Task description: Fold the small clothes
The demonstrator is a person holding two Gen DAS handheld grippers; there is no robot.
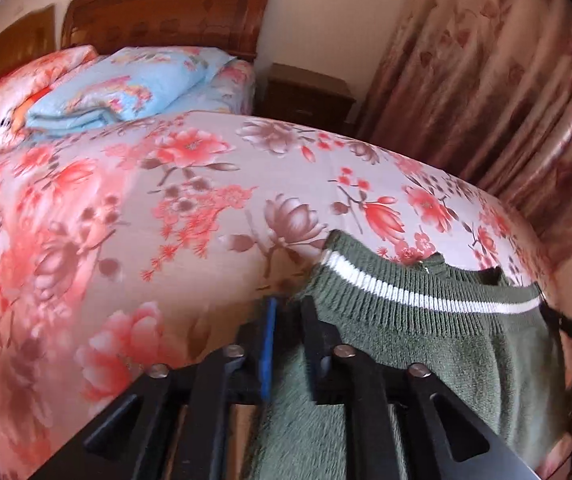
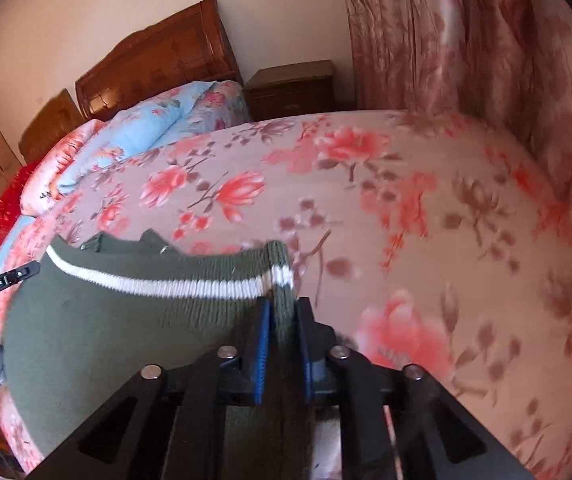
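Above the near edge of the floral bedspread (image 1: pixel 174 208), a green knitted garment (image 1: pixel 426 344) with a white stripe (image 1: pixel 406 294) along its ribbed band hung stretched between the two grippers. The left gripper (image 1: pixel 288 312) had its jaws narrowed on the band's left corner, the knit draping over the right finger. The right gripper (image 2: pixel 282 316) pinched the opposite corner between its blue pads (image 2: pixel 263 344), jaws nearly closed on the fabric. Far left on the bed lay a folded blue quilt (image 1: pixel 126 84) before the wooden headboard (image 1: pixel 166 12); curtains (image 1: pixel 486 80) hung at the right.
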